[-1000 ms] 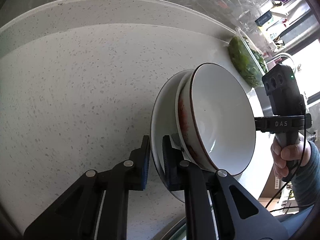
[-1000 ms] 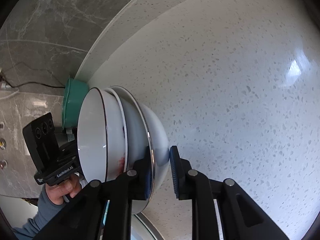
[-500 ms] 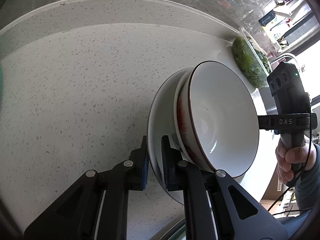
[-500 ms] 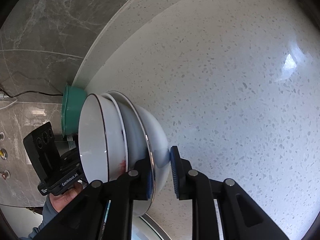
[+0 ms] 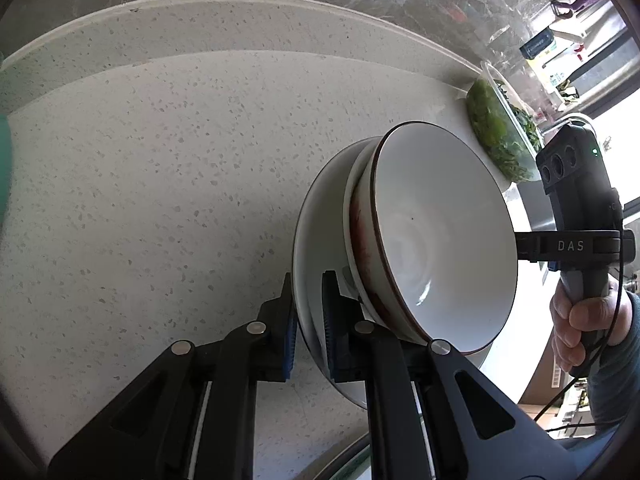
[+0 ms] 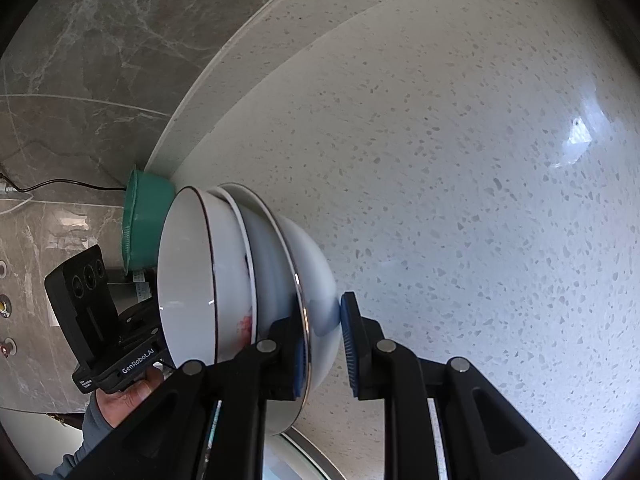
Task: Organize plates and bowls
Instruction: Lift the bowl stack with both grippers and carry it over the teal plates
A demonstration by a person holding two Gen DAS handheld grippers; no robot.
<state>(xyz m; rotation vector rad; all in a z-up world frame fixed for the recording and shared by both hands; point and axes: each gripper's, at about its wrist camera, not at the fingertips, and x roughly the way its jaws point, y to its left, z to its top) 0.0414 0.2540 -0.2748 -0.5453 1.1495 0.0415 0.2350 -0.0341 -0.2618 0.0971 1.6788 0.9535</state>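
Three white dishes are nested over the speckled counter (image 5: 160,200). On top is a brown-rimmed bowl (image 5: 440,240), under it a red-smeared bowl (image 5: 358,240), and lowest a wide deep plate (image 5: 320,232). My left gripper (image 5: 309,328) is shut on the deep plate's near rim. On the opposite side, my right gripper (image 6: 324,352) is shut on the deep plate (image 6: 308,248), one pad inside the rim and one on the outer wall. A hand (image 5: 576,320) holds the right gripper's handle. Whether the stack touches the counter I cannot tell.
A clear container of green leaves (image 5: 496,136) stands at the counter's back right. A green plastic basin (image 6: 146,220) sits by the dark marble wall (image 6: 80,80). A curved metal edge (image 6: 304,448) shows below the stack. A cable runs along the wall.
The left gripper's pads have closed a little tighter on the deep plate's rim. The stack and both hands stay in about the same place.
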